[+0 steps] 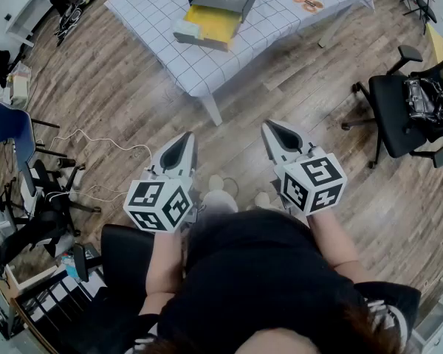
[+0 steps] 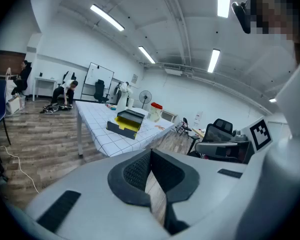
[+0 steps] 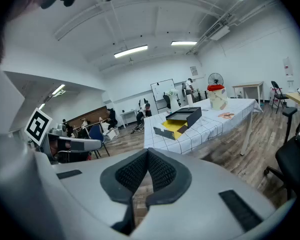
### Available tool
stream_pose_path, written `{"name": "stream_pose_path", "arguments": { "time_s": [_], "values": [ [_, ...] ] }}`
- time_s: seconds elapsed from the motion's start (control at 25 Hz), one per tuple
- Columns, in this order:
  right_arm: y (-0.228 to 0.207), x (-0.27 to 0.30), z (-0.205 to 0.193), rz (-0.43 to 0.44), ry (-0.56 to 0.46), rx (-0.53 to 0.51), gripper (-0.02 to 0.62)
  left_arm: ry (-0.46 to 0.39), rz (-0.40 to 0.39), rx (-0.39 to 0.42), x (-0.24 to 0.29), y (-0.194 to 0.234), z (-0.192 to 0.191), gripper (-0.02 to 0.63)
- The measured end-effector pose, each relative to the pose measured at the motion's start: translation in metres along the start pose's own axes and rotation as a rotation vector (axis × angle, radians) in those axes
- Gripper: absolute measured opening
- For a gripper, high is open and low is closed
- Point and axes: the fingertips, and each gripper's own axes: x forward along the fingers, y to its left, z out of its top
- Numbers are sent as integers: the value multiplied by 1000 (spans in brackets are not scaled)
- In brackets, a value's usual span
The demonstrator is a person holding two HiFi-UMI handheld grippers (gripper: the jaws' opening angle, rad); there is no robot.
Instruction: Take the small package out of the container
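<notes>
The container (image 1: 220,4), a dark open box with a yellow lining, sits on the checked surface (image 1: 151,6), well apart from both tools. The left tool (image 1: 186,139) and the right tool (image 1: 272,128) are held close to the person's body over the wooden floor (image 1: 295,87). Each has its ribbed pads pressed together at the tips with nothing between them. The small package is hard to pick out from here. It may be the pale block at the box's near corner (image 1: 184,29), though that could equally be a flap. Judging by the cardboard look, it should be light and fairly stiff, with smooth faces that may slip, and thin walls that would dent under a hard squeeze. A pinch across its two narrow sides, near the middle, seems the safest hold. The other tool could steady the container's wall.
</notes>
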Motion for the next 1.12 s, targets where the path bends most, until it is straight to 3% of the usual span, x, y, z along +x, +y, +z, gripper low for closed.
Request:
{"name": "stream_pose_path", "arguments": {
  "time_s": [0.6, 0.96, 1.12],
  "values": [
    [40, 73, 1, -13, 38, 13, 15, 37, -40, 5, -4, 76, 12, 26],
    [85, 121, 0, 42, 45, -2, 18, 51, -32, 18, -19, 130, 17, 26],
    [102, 137, 3, 72, 58, -28, 61, 68, -34, 20, -20, 147, 16, 26]
  ]
}}
